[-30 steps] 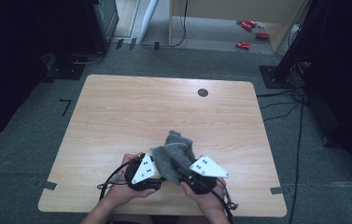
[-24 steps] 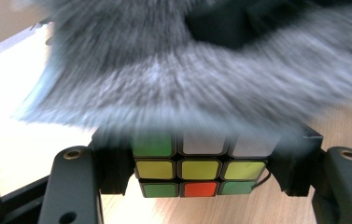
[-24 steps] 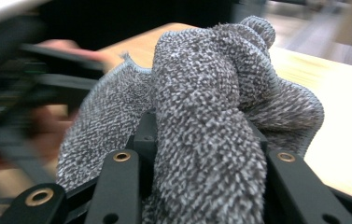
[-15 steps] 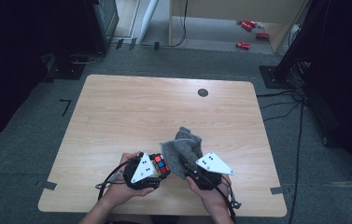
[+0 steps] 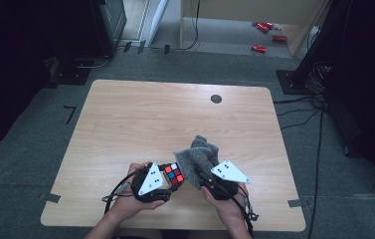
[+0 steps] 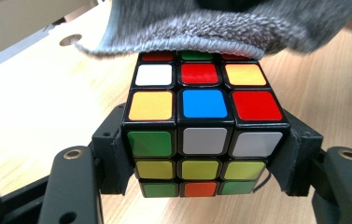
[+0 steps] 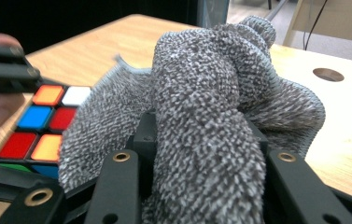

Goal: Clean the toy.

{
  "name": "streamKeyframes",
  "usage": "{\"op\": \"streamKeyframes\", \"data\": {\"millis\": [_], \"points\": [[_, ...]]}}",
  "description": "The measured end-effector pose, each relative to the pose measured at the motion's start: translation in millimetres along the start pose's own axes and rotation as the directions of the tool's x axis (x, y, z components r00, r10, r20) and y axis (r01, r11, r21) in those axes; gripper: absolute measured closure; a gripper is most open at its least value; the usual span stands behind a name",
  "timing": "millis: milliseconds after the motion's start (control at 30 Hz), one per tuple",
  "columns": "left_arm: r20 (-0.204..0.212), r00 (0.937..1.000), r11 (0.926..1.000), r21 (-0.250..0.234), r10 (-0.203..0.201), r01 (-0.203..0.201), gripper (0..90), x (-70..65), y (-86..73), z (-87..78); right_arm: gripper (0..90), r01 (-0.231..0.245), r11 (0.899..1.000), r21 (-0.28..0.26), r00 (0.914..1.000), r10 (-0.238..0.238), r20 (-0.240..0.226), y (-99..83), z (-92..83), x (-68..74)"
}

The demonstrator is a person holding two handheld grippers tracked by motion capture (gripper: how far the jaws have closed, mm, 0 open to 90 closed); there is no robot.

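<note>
My left gripper (image 5: 167, 178) is shut on a Rubik's cube (image 5: 173, 174) near the table's front edge; in the left gripper view the cube (image 6: 204, 126) sits squeezed between both black jaws. A grey knitted cloth (image 5: 199, 157) is bunched in my right gripper (image 5: 204, 175), which is shut on it. In the right gripper view the cloth (image 7: 211, 116) bulges up between the jaws, and its edge lies over one side of the cube (image 7: 43, 126). The cloth's hem (image 6: 211, 32) hangs over the cube's far edge in the left gripper view.
The wooden table (image 5: 140, 119) has a round cable hole (image 5: 216, 98) near its far edge. Dark equipment and cables stand on the floor around it, with red objects (image 5: 259, 48) on the floor at the back.
The right gripper has carried the cloth to the right, off the cube's top. The cube's coloured face, covered a second ago, now shows. The left gripper has kept still.
</note>
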State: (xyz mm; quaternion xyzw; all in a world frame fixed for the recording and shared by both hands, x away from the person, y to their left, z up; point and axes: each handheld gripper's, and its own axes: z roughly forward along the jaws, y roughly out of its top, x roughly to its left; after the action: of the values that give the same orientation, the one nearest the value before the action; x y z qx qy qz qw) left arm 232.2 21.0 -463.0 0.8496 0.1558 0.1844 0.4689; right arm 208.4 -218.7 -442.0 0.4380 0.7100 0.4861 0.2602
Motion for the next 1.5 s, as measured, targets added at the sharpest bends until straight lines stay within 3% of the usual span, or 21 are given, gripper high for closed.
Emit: {"op": "streamKeyframes", "data": {"millis": [167,233,300,333,467,533,667,700,767,800,900,933,1033,1067,1100,1133,1167,1233,1300,1367,1500], "points": [[-0.002,1.0000,0.9999,0.012,0.000,0.000,34.8,-1.6,-1.3,3.5,61.7,0.028,0.998,-0.062,0.9974,-0.032,-0.065,6.0,-7.0,14.5],[0.011,0.9999,1.0000,0.002,0.008,-0.008,34.8,-4.5,1.0,3.0,61.7,0.071,0.995,-0.072,0.9857,-0.081,-0.148,5.1,-5.0,34.3],[0.014,0.9999,0.9999,-0.002,0.010,-0.010,34.8,-5.2,1.8,2.5,61.7,0.092,0.994,-0.062,0.9828,-0.101,-0.155,3.9,-3.2,39.5],[0.008,0.9998,0.9998,0.006,0.017,-0.017,34.8,-5.9,2.4,2.2,61.6,0.115,0.992,-0.050,0.9819,-0.121,-0.145,2.4,-0.9,42.2],[-0.003,0.9998,0.9997,0.018,0.019,-0.019,34.8,-3.5,0.5,1.4,61.8,0.084,0.996,-0.033,0.9932,-0.086,-0.079,-0.9,3.7,25.5],[0.002,1.0000,1.0000,-0.005,0.002,-0.002,34.8,-1.1,0.3,-0.4,62.2,0.040,0.999,0.003,0.9992,-0.040,-0.001,-2.0,4.1,7.7],[-0.002,1.0000,1.0000,0.001,0.007,-0.007,34.8,-0.3,0.2,-0.2,62.1,-0.005,1.000,-0.006,0.9998,0.005,0.020,-2.2,0.2,-2.5],[-0.003,1.0000,0.9999,0.009,0.008,-0.008,34.8,-0.8,-0.6,1.1,62.0,-0.006,1.000,-0.022,0.9999,0.006,0.013,-0.7,-2.1,-0.8],[0.001,0.9999,0.9997,0.018,0.014,-0.014,34.8,-3.4,-1.0,4.0,61.8,0.045,0.997,-0.062,0.9976,-0.048,-0.049,3.8,-5.8,16.6],[0.001,0.9999,0.9997,0.018,0.014,-0.014,34.8,-3.4,-1.0,4.0,61.8,0.045,0.997,-0.062,0.9976,-0.048,-0.049,3.8,-5.8,16.6],[0.015,0.9996,0.9997,0.007,0.023,-0.023,34.8,-6.1,1.0,2.9,61.7,0.134,0.989,-0.058,0.9800,-0.141,-0.140,2.0,-1.7,41.9],[0.015,0.9996,0.9997,0.007,0.023,-0.023,34.8,-6.1,1.0,2.9,61.7,0.134,0.989,-0.058,0.9800,-0.141,-0.140,2.0,-1.7,41.9],[0.008,0.9997,0.9997,0.015,0.022,-0.022,34.8,-5.1,0.9,1.1,61.1,0.112,0.993,-0.045,0.9809,-0.117,-0.155,-1.3,3.0,37.2],[0.005,0.9998,0.9997,0.016,0.019,-0.019,34.8,-4.0,0.2,0.8,61.2,0.092,0.995,-0.038,0.9852,-0.097,-0.141,-1.4,3.7,32.0],[0.005,0.9998,0.9997,0.014,0.020,-0.020,34.8,-3.3,-0.2,0.5,61.7,0.055,0.998,-0.018,0.9942,-0.056,-0.092,-0.9,3.8,19.6],[0.008,0.9998,0.9998,0.006,0.017,-0.018,34.8,-2.5,-0.6,-0.1,61.7,0.055,0.998,-0.018,0.9942,-0.056,-0.092,-0.9,3.8,19.6],[0.025,0.9997,0.9996,-0.026,0.007,-0.006,34.8,-0.9,-0.5,-2.5,62.3,0.017,1.000,-0.007,0.9988,-0.017,-0.045,0.2,0.9,6.8],[0.046,0.9989,0.9987,-0.051,0.004,-0.002,34.8,-0.7,0.7,-4.5,62.7,-0.024,0.999,-0.032,0.9994,0.023,-0.027,2.3,-4.6,-4.7],[0.061,0.9981,0.9978,-0.066,0.006,-0.002,34.8,-1.9,1.7,-5.2,63.6,-0.045,0.998,-0.053,0.9982,0.042,-0.042,4.0,-7.8,-8.5],[0.069,0.9976,0.9971,-0.077,0.006,-0.001,34.8,-2.8,2.3,-5.4,64.0,-0.044,0.997,-0.064,0.9950,0.038,-0.092,4.1,-8.0,-7.3],[0.095,0.9954,0.9919,-0.124,-0.016,0.028,34.8,-0.2,4.0,-10.9,66.0,-0.045,0.998,-0.047,0.9868,0.037,-0.157,-1.0,-2.5,0.7]]}}
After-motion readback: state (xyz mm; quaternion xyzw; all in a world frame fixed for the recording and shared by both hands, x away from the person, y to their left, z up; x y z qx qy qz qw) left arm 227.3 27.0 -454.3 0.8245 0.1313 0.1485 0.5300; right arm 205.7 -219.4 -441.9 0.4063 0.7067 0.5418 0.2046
